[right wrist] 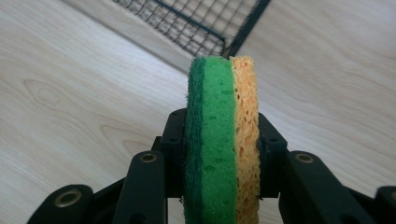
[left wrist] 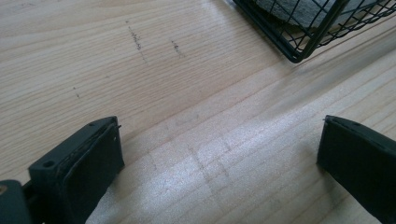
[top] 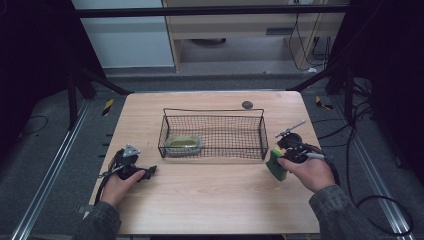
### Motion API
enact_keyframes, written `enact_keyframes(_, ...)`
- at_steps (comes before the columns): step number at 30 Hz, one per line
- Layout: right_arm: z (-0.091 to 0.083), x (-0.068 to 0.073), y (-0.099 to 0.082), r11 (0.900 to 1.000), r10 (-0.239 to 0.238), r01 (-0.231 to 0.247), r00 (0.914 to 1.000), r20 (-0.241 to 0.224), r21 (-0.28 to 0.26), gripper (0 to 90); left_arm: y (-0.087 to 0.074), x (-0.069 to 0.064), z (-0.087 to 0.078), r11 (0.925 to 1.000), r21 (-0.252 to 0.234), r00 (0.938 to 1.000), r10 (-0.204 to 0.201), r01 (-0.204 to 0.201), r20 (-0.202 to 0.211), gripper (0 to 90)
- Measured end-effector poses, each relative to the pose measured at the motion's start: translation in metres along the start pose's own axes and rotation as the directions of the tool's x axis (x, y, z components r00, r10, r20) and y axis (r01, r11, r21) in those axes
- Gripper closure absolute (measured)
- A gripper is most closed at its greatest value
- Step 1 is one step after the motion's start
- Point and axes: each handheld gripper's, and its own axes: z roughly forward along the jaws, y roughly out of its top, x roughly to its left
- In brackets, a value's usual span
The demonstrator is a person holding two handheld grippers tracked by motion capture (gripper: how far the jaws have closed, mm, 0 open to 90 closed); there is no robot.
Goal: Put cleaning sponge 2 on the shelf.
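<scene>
The right gripper (right wrist: 223, 154) is clamped on a thick sponge with a green scouring face and a yellow foam back (right wrist: 223, 140), its two black jaws pressing one on each broad face so that the sponge stands on edge between them; that grip across the thickness seems chosen because the soft foam gives under the pads and is unlikely to slip. In the high view the same green and yellow sponge (top: 276, 165) sits in the right gripper (top: 280, 161) just off the right end of the rectangular black wire-mesh basket (top: 212, 134), low over the pale wooden table (top: 210, 200), which suggests it is meant to go over the near rim and into the basket; the basket already holds a shallow greenish oval dish (top: 183, 144) at its left end, so the free room lies toward the right and middle. The left gripper (top: 134, 167) rests on the table near the basket's left front corner (left wrist: 299, 56), its jaws standing wide apart with bare wood between them; it holds nothing, and appears parked there, clear of the other hand's path, perhaps ready to steady the basket should it slide.
</scene>
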Motion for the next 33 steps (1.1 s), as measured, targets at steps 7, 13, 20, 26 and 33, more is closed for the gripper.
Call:
enact_keyframes(7,-0.011,-0.026,0.002,0.9974,0.023,-0.02,0.999,0.038,-0.069,64.1,0.0,0.0,0.0,1.0,0.0,1.0,-0.001,0.001,-0.001,0.0)
enact_keyframes(13,-0.018,-0.046,0.011,0.9892,0.048,-0.039,0.9971,0.059,-0.141,64.2,0.0,0.0,0.0,1.0,0.0,1.0,-0.001,0.001,-0.001,0.0)
enact_keyframes(20,-0.033,-0.053,0.027,0.9776,0.04,-0.02,0.995,0.092,-0.21,64.3,0.0,0.0,0.0,1.0,0.0,1.0,-0.001,0.001,-0.001,0.0)
enact_keyframes(26,-0.046,-0.051,0.042,0.9679,0.027,0.001,0.994,0.106,-0.251,64.3,0.0,0.0,0.0,1.0,0.001,1.0,-0.003,0.003,-0.003,0.0)
enact_keyframes(33,-0.059,-0.047,0.058,0.9596,0.003,0.031,0.9925,0.122,-0.28,64.4,0.0,0.0,0.0,1.0,0.001,1.0,-0.004,0.004,-0.004,0.0)
